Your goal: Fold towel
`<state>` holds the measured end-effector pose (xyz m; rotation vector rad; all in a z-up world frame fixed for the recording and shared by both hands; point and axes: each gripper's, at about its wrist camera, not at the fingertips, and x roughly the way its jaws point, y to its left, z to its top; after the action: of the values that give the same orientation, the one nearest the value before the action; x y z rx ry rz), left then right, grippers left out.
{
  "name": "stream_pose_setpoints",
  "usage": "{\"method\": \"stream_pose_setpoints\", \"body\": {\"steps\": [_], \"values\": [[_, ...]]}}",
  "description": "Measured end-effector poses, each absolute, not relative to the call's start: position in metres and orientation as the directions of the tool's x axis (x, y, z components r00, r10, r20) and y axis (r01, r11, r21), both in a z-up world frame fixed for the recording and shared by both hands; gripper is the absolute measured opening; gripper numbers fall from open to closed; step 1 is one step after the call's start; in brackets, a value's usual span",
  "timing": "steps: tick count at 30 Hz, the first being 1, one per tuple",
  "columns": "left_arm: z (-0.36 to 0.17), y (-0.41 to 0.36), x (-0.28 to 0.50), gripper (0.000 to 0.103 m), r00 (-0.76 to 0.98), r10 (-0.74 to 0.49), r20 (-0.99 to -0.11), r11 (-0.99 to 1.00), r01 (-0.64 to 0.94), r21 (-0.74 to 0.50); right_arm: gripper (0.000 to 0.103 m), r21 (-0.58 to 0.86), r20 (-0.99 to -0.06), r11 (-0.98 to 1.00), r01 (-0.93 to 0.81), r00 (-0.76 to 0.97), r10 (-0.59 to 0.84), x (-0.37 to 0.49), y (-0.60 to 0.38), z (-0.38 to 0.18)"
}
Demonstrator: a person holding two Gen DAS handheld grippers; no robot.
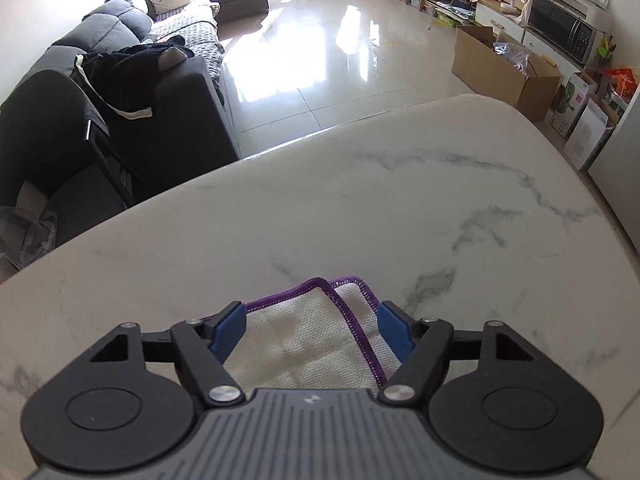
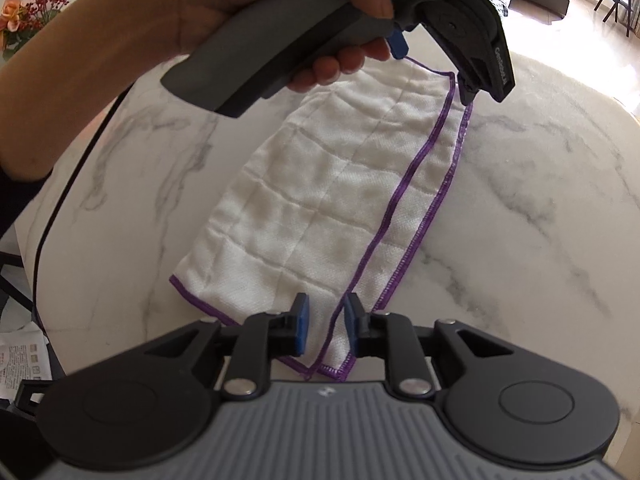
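A white towel (image 2: 320, 184) with a purple stitched edge lies folded in two layers on the marble table (image 2: 520, 200), its long edges slightly offset on the right. In the right wrist view my right gripper (image 2: 326, 326) stands over the towel's near end, with a narrow gap between its blue pads and the cloth lying flat below; it is open. A hand holds my left gripper (image 2: 432, 70) over the far end. In the left wrist view the left gripper (image 1: 311, 328) is open, its blue pads straddling the towel's (image 1: 304, 340) corner without pressing it.
The table's (image 1: 400, 200) rounded edge runs close beyond the towel. Past it are a dark chair (image 1: 60, 140) draped with black cloth, a grey sofa (image 1: 132, 40), shiny floor tiles and a cardboard box (image 1: 500, 68). A black cable (image 2: 52, 216) and flowers (image 2: 32, 4) sit at the left.
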<state>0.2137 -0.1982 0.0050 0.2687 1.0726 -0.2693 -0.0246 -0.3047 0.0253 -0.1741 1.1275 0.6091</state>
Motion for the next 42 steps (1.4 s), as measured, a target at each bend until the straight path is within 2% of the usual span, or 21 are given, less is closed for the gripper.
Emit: {"method": "stream_pose_setpoints", "body": {"steps": [1,3,5,7,16,19,28,42], "values": [[0.004,-0.197,0.216,0.049,0.440,-0.091,-0.893,0.940,0.334,0.068,0.021,0.169,-0.884,0.825,-0.540,0.287,0.368,-0.024,-0.304,0.025],[0.003,-0.195,0.221,0.044,0.425,-0.098,-0.900,0.950,0.309,0.043,0.021,0.171,-0.883,0.824,-0.541,0.287,0.372,-0.024,-0.303,0.024],[0.003,-0.193,0.223,0.032,0.424,-0.098,-0.900,0.954,0.296,0.035,0.019,0.174,-0.881,0.822,-0.543,0.286,0.376,-0.023,-0.303,0.023],[0.006,-0.191,0.223,0.014,0.421,-0.103,-0.901,0.955,0.294,0.028,0.009,0.178,-0.879,0.820,-0.545,0.286,0.381,-0.022,-0.304,0.022],[0.015,-0.183,0.226,0.006,0.418,-0.153,-0.896,0.959,0.282,-0.032,0.003,0.208,-0.866,0.821,-0.532,0.290,0.408,-0.021,-0.310,0.023],[0.016,-0.184,0.228,0.005,0.421,-0.156,-0.894,0.960,0.276,-0.038,0.013,0.232,-0.872,0.835,-0.498,0.274,0.406,-0.018,-0.311,0.020],[0.017,-0.174,0.224,0.004,0.427,-0.145,-0.893,0.966,0.255,-0.035,0.024,0.250,-0.870,0.842,-0.479,0.270,0.412,-0.020,-0.316,0.021],[0.015,-0.164,0.226,0.004,0.420,-0.136,-0.897,0.970,0.242,-0.034,0.023,0.226,-0.883,0.847,-0.481,0.267,0.387,-0.017,-0.311,0.013]]}}
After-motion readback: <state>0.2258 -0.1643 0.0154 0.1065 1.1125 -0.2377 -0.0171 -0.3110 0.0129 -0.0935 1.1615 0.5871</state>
